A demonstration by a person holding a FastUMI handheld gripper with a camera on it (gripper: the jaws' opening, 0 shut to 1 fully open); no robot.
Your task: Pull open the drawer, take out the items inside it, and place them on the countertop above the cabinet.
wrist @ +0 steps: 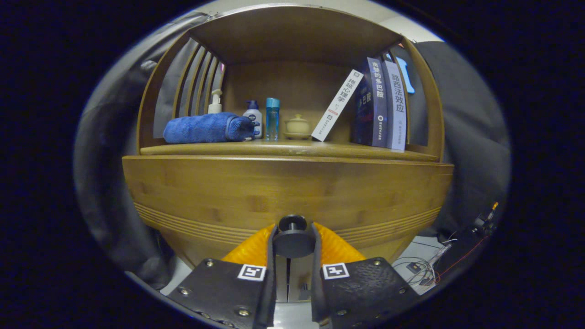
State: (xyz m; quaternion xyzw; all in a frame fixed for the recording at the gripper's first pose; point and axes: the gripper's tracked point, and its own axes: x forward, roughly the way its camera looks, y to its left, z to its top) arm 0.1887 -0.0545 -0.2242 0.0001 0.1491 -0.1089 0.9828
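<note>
A wooden cabinet has a drawer front [288,192] with a round dark knob [293,237] low in its middle. My gripper [293,242] is shut on that knob, one finger pressing each side. The drawer looks closed or barely out; its inside is hidden. Above the drawer runs the wooden countertop [292,150], which is the floor of an open shelf bay.
On the countertop lie a rolled blue towel [205,128], a pump bottle [215,103], a small white bottle [253,116], a slim blue bottle [272,118], a lidded ceramic cup [297,126], a leaning white book [337,105] and upright books [381,105]. Cables [429,267] lie on the floor at right.
</note>
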